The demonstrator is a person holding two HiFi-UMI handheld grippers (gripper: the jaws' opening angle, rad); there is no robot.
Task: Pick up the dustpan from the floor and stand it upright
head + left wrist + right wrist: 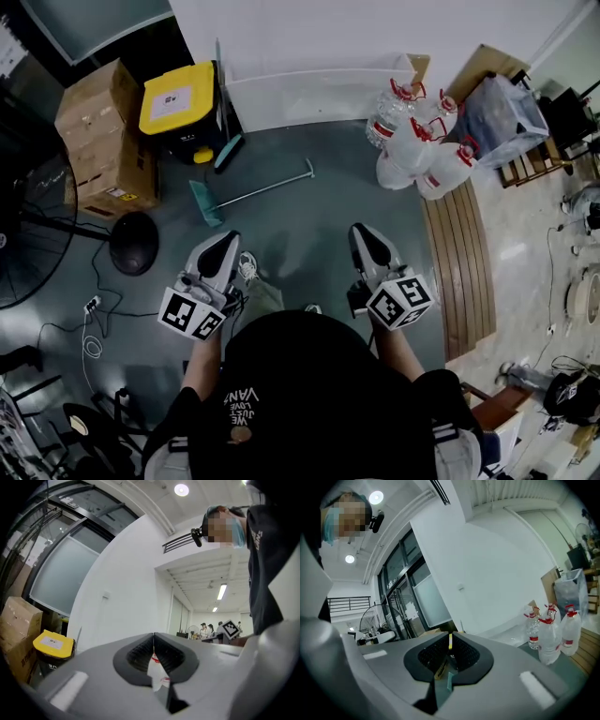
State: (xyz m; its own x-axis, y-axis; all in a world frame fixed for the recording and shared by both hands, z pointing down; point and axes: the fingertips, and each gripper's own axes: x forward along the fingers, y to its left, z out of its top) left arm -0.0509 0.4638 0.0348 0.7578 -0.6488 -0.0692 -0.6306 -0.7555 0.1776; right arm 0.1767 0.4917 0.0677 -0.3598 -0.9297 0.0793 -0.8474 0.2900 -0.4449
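The dustpan lies flat on the grey floor in the head view, its teal pan [206, 203] to the left and its long metal handle [269, 186] running up to the right. Both grippers are held level above the floor, nearer to me than the dustpan and apart from it. My left gripper [225, 240] is shut with nothing in it, its jaws meeting tip to tip in the left gripper view [153, 637]. My right gripper [362, 232] is likewise shut and empty [450, 640]. The dustpan is hidden behind the jaws in both gripper views.
A black bin with a yellow lid [178, 98] and a teal brush [228, 152] stand by the white wall. Cardboard boxes [103, 131] and a fan base [133, 242] are at the left. Water bottles [417, 145] and a wooden slat board [459, 262] are at the right.
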